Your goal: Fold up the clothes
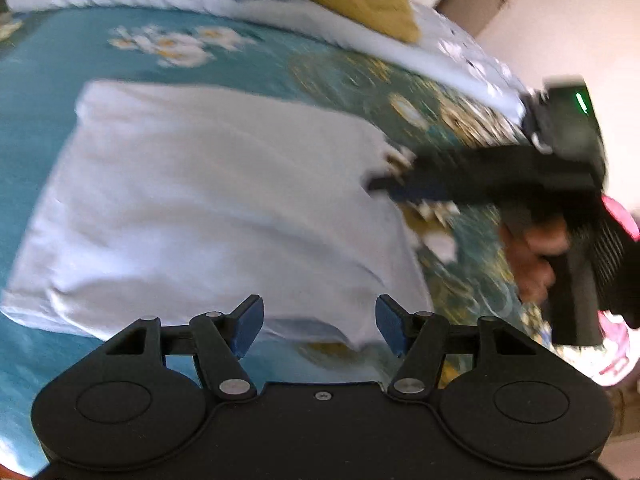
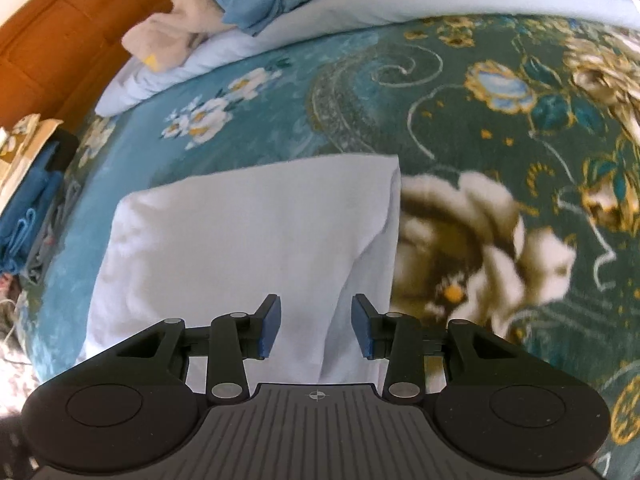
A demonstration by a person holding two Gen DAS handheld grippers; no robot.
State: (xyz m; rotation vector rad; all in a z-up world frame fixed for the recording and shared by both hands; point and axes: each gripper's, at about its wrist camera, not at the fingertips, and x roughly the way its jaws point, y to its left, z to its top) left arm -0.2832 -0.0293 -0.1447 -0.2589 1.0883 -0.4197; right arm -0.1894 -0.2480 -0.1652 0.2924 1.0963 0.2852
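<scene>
While folded, white garment lengthwise (flat)

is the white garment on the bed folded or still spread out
Folded. The white garment lies as a compact rectangle with straight edges on the bedspread, a doubled layer along its right side. Neither gripper grips it.

Bed and its surroundings

A teal floral bedspread covers the bed, with a pale blue quilt bunched along its far edge. A wooden headboard stands at the far left in the right wrist view. Beside the bed on the left sits a patterned box, touching some blue cloth just below it. A white wall shows in the left wrist view.
</scene>
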